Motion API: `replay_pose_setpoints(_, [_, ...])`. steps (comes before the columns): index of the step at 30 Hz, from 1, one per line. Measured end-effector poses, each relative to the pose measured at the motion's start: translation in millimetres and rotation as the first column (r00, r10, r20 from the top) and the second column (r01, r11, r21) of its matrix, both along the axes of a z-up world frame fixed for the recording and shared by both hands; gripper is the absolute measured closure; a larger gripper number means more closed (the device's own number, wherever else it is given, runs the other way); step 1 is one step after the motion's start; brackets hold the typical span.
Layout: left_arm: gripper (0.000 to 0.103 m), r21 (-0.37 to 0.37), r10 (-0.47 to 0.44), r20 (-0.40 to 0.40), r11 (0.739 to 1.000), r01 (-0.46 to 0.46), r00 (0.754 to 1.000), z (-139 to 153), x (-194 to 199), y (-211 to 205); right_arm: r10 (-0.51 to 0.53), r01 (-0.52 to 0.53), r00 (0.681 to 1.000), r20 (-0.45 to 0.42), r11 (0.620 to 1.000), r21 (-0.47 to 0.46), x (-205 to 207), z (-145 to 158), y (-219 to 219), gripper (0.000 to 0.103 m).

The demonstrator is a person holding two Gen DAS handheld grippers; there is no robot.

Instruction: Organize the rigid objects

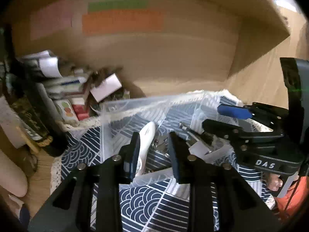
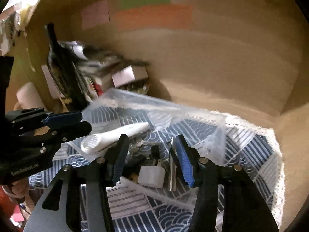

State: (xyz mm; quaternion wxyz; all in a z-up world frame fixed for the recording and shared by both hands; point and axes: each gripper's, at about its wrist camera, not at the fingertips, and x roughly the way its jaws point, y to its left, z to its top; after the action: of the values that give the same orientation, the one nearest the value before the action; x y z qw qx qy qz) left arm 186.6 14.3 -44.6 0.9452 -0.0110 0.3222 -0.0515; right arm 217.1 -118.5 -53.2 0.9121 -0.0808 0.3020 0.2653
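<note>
Clear plastic, that's the container (image 2: 216, 127) at the centre of things, a see-through bin sitting on the blue-and-white wave-pattern cloth (image 2: 256, 150), and it already holds a small jumble: a white wand-shaped gadget (image 2: 115, 134) lying slantwise along its far-left side, a white plug adapter (image 2: 152, 176) near the front, a metal key-like piece (image 2: 172, 174) just beside it, and some darker bits that are too tangled to name. So the gathering looks well along, judging by how much sits inside the bin and how little rigid stuff shows loose on the cloth around it. The right gripper (image 2: 149, 158) hangs over the adapter with its jaws spread, nothing between them; the left gripper (image 1: 154, 152) is likewise spread and empty, poised above the wand end of the bin. What seems left is tidying inside, or lifting pieces out to sort, though which I can't say. Beyond the cloth, a cardboard wall (image 1: 173, 54) curves behind, and a stack of small boxes and packets (image 1: 73, 89) crowds the left corner, untouched.
</note>
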Motion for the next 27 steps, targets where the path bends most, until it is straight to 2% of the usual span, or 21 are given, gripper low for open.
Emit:
replay_pose_setpoints(2, [0.064, 0.0, 0.002, 0.038, 1.0, -0.002, 0.999, 11, -13, -2, -0.009, 0.008, 0.999, 0.036, 1.0, 0.017, -14, 12, -7, 0.053])
replay_pose_setpoints(5, [0.053, 0.0, 0.006, 0.095, 1.0, -0.006, 0.995, 26, -35, -4, -0.02, 0.015, 0.996, 0.087, 0.998, 0.062, -38, 28, -19, 0.044])
replay_pose_setpoints(7, [0.043, -0.01, 0.003, 0.13, 1.0, -0.001, 0.992, 35, -50, -5, -0.037, 0.027, 0.992, 0.124, 0.996, 0.087, -55, 39, -27, 0.043])
replay_pose_setpoints(8, [0.041, -0.014, 0.005, 0.144, 1.0, -0.003, 0.99, 38, -56, -5, -0.044, 0.031, 0.99, 0.136, 0.995, 0.094, -61, 42, -30, 0.04])
replay_pose_setpoints(12, [0.021, -0.004, 0.04, 0.223, 0.999, -0.04, 0.974, 51, -86, -7, -0.094, 0.067, 0.975, 0.204, 0.988, 0.136, -92, 54, -41, 0.018])
replay_pose_setpoints(16, [0.006, -0.001, 0.064, 0.275, 0.998, -0.066, 0.959, 61, -109, -6, -0.118, 0.076, 0.963, 0.243, 0.981, 0.176, -118, 63, -49, 0.012])
replay_pose_setpoints(19, [0.003, -0.01, 0.072, 0.301, 0.997, -0.072, 0.951, 68, -125, -6, -0.138, 0.086, 0.953, 0.271, 0.977, 0.196, -132, 66, -52, 0.001])
replay_pose_setpoints(27, [0.001, -0.001, 0.078, 0.349, 0.997, -0.083, 0.934, 76, -149, -10, -0.149, 0.081, 0.938, 0.312, 0.972, 0.221, -158, 73, -59, 0.0])
